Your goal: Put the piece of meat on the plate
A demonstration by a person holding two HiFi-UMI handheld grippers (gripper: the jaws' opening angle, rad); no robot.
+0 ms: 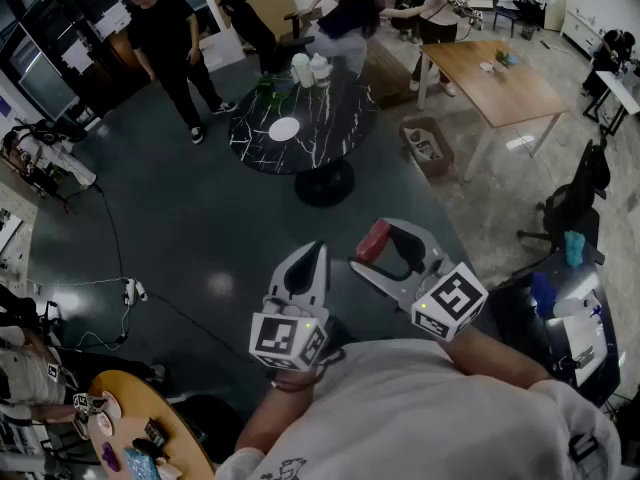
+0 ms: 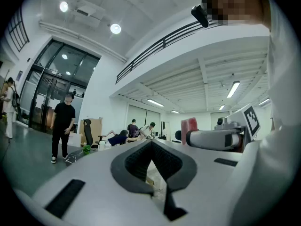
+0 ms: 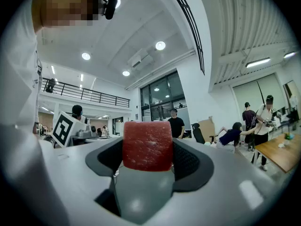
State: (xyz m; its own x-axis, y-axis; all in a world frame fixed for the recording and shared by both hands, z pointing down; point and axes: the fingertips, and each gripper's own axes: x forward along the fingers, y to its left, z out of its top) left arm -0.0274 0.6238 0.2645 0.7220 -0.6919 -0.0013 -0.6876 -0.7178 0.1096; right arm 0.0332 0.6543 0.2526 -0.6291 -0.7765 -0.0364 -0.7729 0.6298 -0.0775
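Both grippers are held level and side by side before the chest, aimed at 12 o'clock in the head view. The right gripper (image 1: pixel 390 238) grasps the meat (image 3: pixel 147 145), a red, grainy, square-edged block, between black ribbed pads. The left gripper (image 1: pixel 311 252) is clenched on nothing, its white shells meeting at the tips. The round white plate (image 1: pixel 284 128) lies well ahead, near 12 o'clock, on a black veined table (image 1: pixel 335 118). Marker cubes (image 1: pixel 290 338) mostly hide the hands.
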